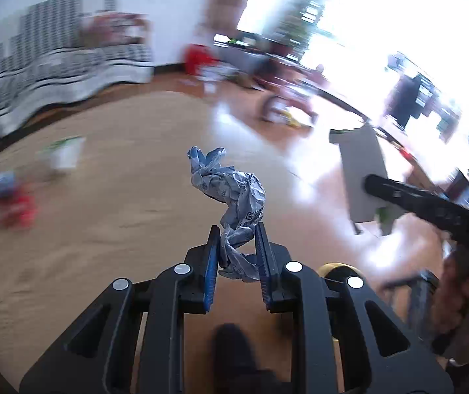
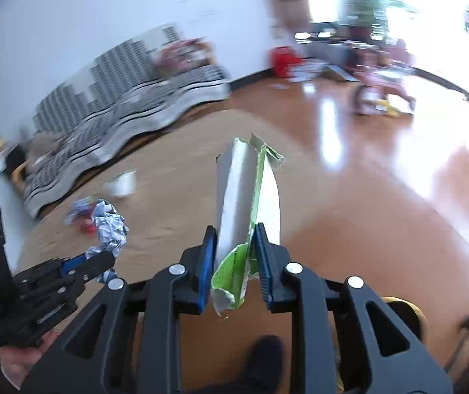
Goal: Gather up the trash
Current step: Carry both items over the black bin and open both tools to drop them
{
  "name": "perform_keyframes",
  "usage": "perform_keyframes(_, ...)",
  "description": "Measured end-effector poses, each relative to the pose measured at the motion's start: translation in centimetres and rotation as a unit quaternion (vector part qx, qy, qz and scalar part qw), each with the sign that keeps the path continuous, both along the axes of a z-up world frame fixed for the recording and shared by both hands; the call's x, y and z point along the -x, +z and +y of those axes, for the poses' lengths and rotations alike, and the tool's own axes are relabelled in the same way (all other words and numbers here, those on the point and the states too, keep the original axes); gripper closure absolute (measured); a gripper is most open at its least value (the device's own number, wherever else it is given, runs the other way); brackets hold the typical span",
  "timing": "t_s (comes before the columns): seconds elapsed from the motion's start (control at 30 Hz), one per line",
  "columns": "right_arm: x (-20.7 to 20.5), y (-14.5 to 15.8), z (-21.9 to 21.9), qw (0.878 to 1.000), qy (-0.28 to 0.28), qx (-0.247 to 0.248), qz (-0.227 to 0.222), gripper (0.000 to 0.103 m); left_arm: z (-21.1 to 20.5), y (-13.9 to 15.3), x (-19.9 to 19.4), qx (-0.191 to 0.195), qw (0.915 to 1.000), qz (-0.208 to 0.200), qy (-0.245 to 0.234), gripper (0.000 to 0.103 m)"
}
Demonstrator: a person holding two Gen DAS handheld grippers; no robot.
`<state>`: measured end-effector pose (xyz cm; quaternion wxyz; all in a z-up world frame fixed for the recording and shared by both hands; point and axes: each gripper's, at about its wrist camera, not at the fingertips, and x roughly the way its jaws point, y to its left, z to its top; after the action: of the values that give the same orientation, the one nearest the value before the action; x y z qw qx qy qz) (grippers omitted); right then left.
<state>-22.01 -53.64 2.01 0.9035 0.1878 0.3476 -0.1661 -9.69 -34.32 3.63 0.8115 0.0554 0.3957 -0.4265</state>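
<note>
No text is showing clearly enough to read. The crumpled blue-and-white printed paper wrapper point(image 1: 234, 197) is carrying small dark marks, and the torn green-and-white carton point(image 2: 244, 216) is carrying tiny print, but both are staying illegible.

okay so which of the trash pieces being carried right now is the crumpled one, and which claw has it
The crumpled blue-and-white wrapper, pinched in the left claw. The right claw holds a flattened green-and-silver package, long and smooth rather than balled up.

I see a wood floor point(image 1: 119, 229); at frame left lie a white carton point(image 1: 65, 152) and red-blue scrap point(image 1: 7, 202).
</note>
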Motion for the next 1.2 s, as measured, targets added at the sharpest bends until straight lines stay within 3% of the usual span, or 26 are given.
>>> perform_keyframes(0.1,6.3,-0.6,-4.9,0.998,-0.054,0.006,0.008,0.079,-7.2,-0.5,5.9,-0.004,0.9976,0.017,-0.066,0.082)
perform_keyframes(0.23,13.1,-2.4,-9.3,0.993,-0.112,0.005,0.024,0.079,-13.3,-3.3,11.6,-0.021,0.9909,0.057,-0.121,0.082)
perform_keyframes(0.33,16.8,-4.8,-11.7,0.989,-0.141,-0.009,0.036,0.079,-16.9,-6.8,15.4,-0.055,0.9863,0.05,-0.148,0.082)
perform_keyframes(0.43,19.0,-7.7,-13.3,0.985,-0.163,-0.017,0.054,0.079,-18.1,-10.1,17.7,-0.065,0.9839,0.029,-0.164,0.082)
perform_keyframes(0.5,19.9,-9.8,-13.9,0.983,-0.167,-0.031,0.064,0.079,-18.6,-12.8,18.5,-0.101,0.979,0.04,-0.173,0.082)
perform_keyframes(0.77,20.8,-18.1,-12.9,0.974,-0.177,-0.093,0.105,0.079,-19.9,-16.2,18.6,-0.127,0.9721,0.053,-0.19,0.082)
perform_keyframes(0.9,20.7,-19.3,-12.9,0.973,-0.176,-0.1,0.111,0.079,-20.0,-16.4,18.3,-0.128,0.9721,0.059,-0.187,0.082)
perform_keyframes(1.2,20.7,-19.0,-13.7,0.972,-0.181,-0.101,0.107,0.078,-20.3,-17.1,18.1,-0.126,0.9723,0.069,-0.185,0.082)
